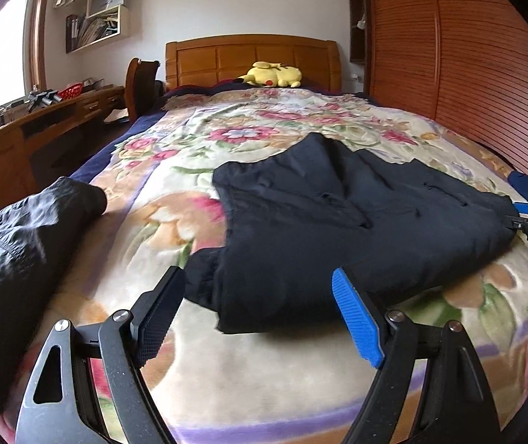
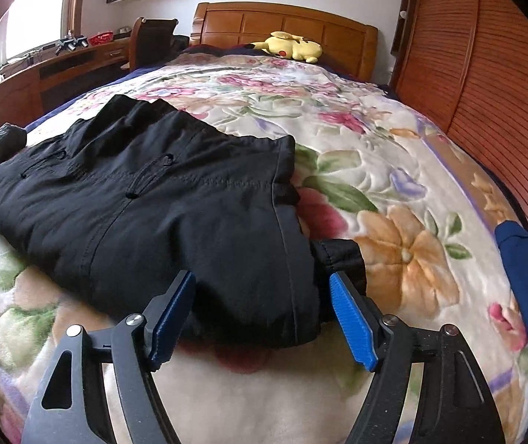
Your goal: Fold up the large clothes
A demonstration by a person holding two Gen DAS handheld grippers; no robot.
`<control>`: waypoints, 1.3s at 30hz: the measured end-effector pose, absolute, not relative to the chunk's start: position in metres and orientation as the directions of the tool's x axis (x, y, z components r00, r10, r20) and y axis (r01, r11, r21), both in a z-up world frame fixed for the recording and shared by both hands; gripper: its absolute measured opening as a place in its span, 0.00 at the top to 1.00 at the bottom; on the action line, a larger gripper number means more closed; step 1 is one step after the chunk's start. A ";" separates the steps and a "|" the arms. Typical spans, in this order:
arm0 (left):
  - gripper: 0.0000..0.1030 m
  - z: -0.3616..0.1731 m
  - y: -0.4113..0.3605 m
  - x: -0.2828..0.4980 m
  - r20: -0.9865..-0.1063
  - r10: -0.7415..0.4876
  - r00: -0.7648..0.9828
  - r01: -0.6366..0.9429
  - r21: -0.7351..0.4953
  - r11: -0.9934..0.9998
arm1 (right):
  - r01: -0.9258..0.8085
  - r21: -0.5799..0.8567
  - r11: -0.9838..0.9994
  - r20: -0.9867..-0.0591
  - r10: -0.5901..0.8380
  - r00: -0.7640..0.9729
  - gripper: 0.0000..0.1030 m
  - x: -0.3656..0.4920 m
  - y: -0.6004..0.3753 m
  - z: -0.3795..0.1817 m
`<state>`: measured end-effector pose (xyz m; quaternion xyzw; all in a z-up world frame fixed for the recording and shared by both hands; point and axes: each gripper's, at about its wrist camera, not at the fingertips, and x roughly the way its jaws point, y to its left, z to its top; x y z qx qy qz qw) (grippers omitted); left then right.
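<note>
Where the garment lies: black clothing is folded into a thick bundle on the floral blanket of the bed, toward the near end and well apart from the headboard.
Left gripper: the left gripper stands wide, its pads pressing on nothing; the near left corner of the bundle lies just ahead, between its finger lines.
Right gripper: the right gripper also stands wide, and the near right corner of the black clothing sits between its blue pads, which do not squeeze it.
Second dark garment: another black garment lies crumpled at the near left edge of the bed.
Blue cloth: a blue cloth lies at the near right edge.
Far end: a yellow plush toy rests against the headboard.
Sides of the room: a wooden counter runs along the left, and a slatted wardrobe stands on the right.
</note>
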<state>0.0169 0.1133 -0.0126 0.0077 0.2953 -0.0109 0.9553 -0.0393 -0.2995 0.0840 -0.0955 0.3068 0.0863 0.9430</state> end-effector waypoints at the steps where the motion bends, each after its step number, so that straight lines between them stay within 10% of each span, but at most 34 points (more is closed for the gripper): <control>1: 0.20 -0.014 0.114 0.018 -0.568 -0.010 0.823 0.023 0.015 1.000 | -0.217 -0.126 0.968 -0.594 0.101 0.798 0.22 -0.038 -0.301 0.083; 16: 0.20 -0.036 0.114 0.034 -0.660 -0.020 0.751 0.045 0.021 0.999 | -0.202 -0.075 0.976 -0.633 0.110 0.766 0.16 -0.021 -0.313 0.075; 22: 0.51 -0.036 0.116 0.037 -0.670 -0.052 0.741 0.062 -0.009 0.998 | -0.250 -0.030 0.968 -0.693 0.160 0.703 0.15 -0.004 -0.315 0.065; 29: 0.89 -0.030 0.114 0.033 -0.647 -0.102 0.755 0.100 -0.040 0.994 | -0.327 0.099 0.940 -0.711 0.296 0.638 0.52 0.004 -0.323 0.062; 34: 0.92 -0.019 0.111 0.021 -0.613 -0.111 0.782 0.098 -0.056 0.994 | -0.361 0.051 0.931 -0.701 0.291 0.652 0.79 -0.008 -0.316 0.067; 39: 0.93 -0.015 0.107 -0.001 -0.601 -0.131 0.789 0.121 -0.057 0.991 | -0.371 -0.012 0.929 -0.684 0.263 0.681 0.81 -0.028 -0.318 0.081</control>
